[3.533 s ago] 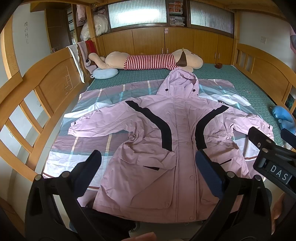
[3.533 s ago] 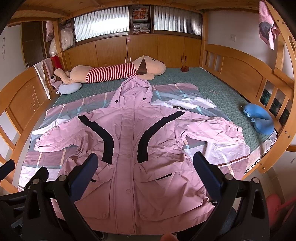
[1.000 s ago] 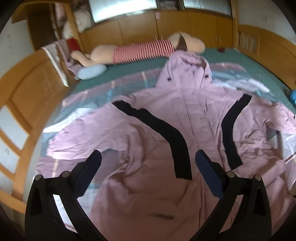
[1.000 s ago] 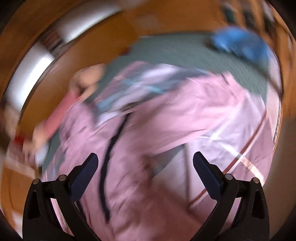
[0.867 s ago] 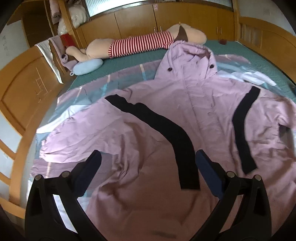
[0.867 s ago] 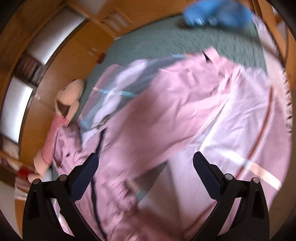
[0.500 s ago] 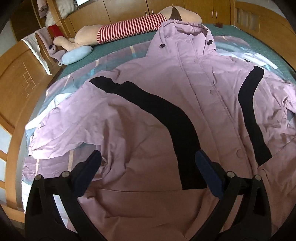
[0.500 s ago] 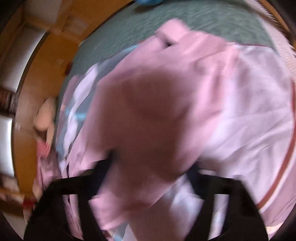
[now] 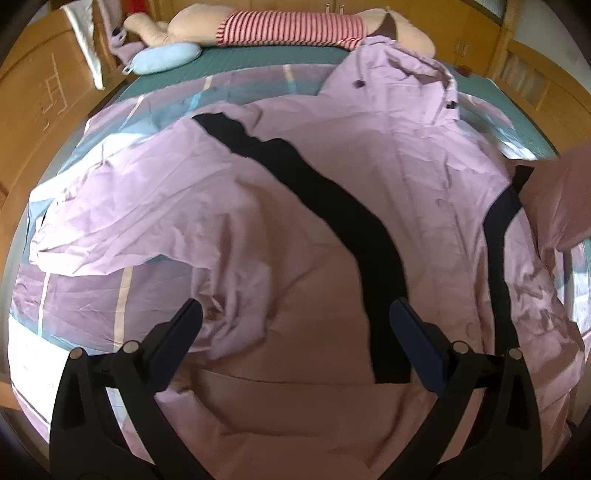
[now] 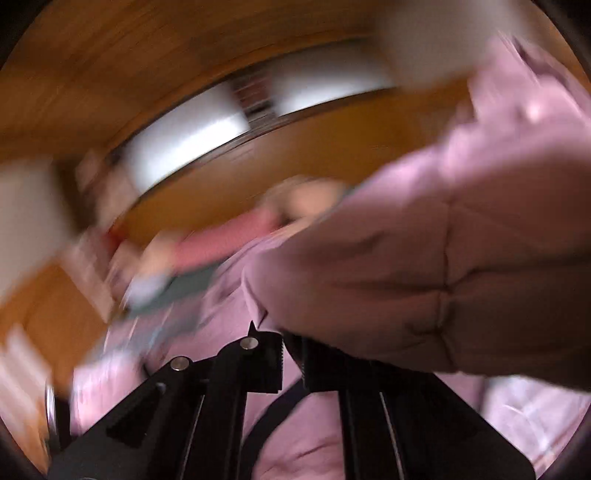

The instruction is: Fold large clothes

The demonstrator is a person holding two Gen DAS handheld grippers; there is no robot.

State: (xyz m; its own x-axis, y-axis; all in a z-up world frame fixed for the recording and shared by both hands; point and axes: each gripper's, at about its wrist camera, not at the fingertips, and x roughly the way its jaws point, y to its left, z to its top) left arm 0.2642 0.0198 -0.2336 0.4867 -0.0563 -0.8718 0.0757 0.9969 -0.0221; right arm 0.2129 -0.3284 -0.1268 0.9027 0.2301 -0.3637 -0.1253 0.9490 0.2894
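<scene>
A large pink hooded jacket (image 9: pixel 314 206) with black curved stripes lies front up on the bed. Its left sleeve (image 9: pixel 110 221) stretches out to the left. My left gripper (image 9: pixel 295 332) is open and empty, hovering over the jacket's lower front. My right gripper (image 10: pixel 291 354) is shut on the jacket's right sleeve (image 10: pixel 424 266), which is lifted off the bed; that view is blurred. The raised sleeve also shows at the right edge of the left wrist view (image 9: pixel 557 199).
A striped purple and blue sheet (image 9: pixel 74 302) lies under the jacket on a green mattress (image 9: pixel 258 55). A long plush toy in a striped shirt (image 9: pixel 288 27) and a blue pillow (image 9: pixel 166 61) lie at the head. Wooden bed rails (image 9: pixel 33 96) run along the sides.
My right gripper reached the right sleeve, closed on it and lifted it, swinging inward. My left gripper moved forward and lower over the jacket, staying open.
</scene>
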